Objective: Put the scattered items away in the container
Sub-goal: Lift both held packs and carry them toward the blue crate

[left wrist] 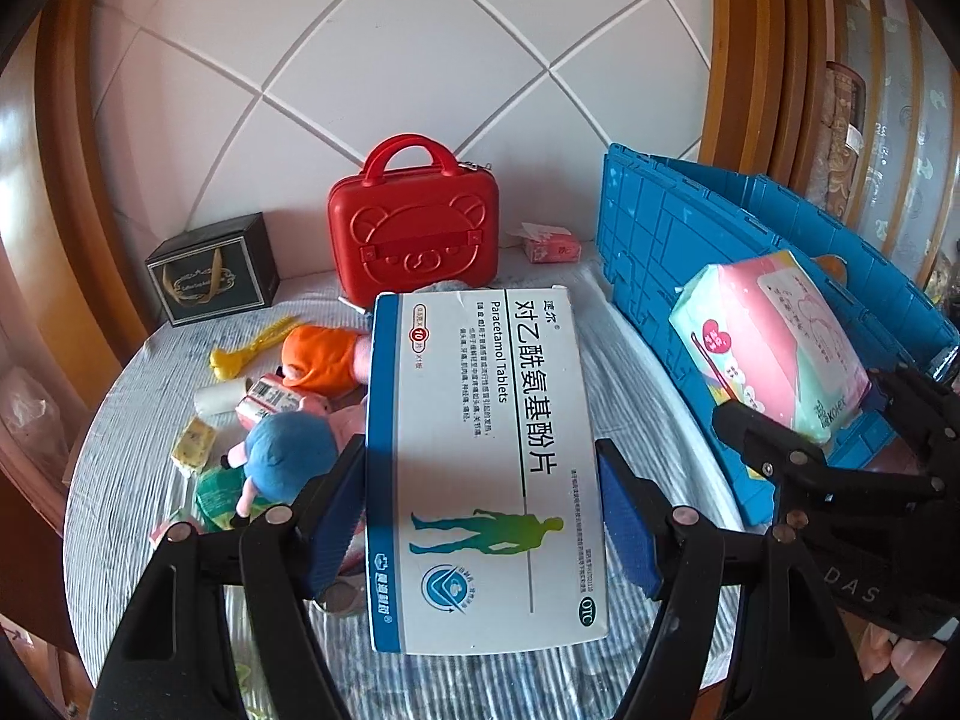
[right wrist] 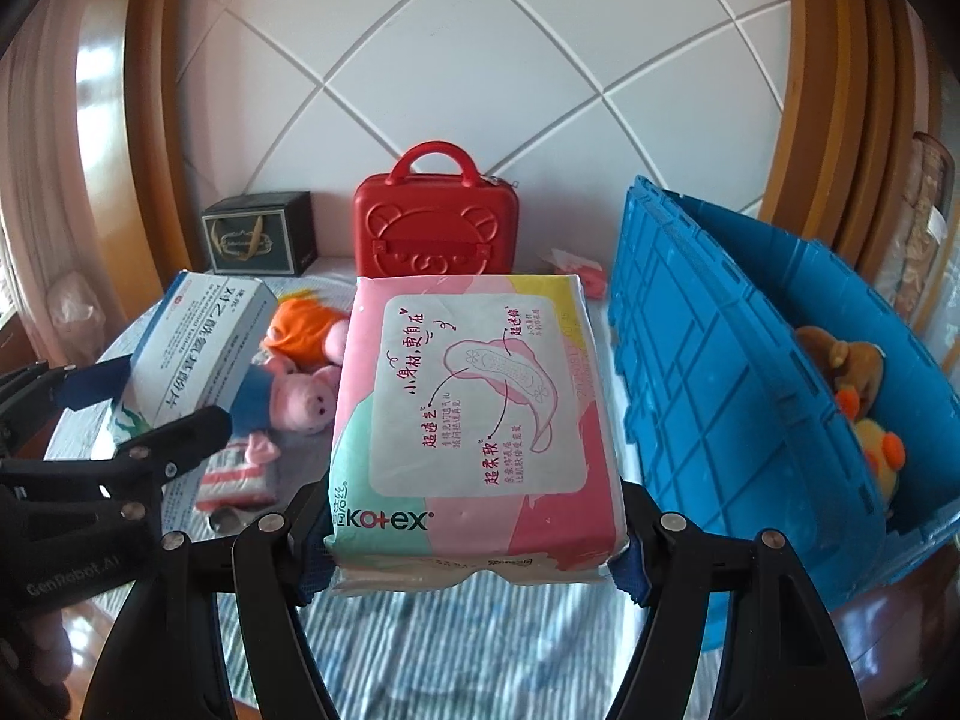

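The left gripper has its jaws closed on the long sides of a paracetamol tablet box, the box's long axis running straight out ahead of the jaws toward the top of the frame, its far end lifted clear over the striped table. The right gripper likewise has its jaws clamped on the near end of a pink Kotex pack, which also points lengthwise away from the jaws.

Both loads are carried — neither rests on the table. What the coming move turns on is the blue crate: it stands at the right of both views with its flap raised on the side facing the jaws, a brown plush and a yellow duck already inside. The right gripper is the nearer one; in the left wrist view its pack already sits against the crate's blue wall at centre right. I judge it should go in first, over that flap.

Left behind at lower left — a pink pig toy and an orange plush.
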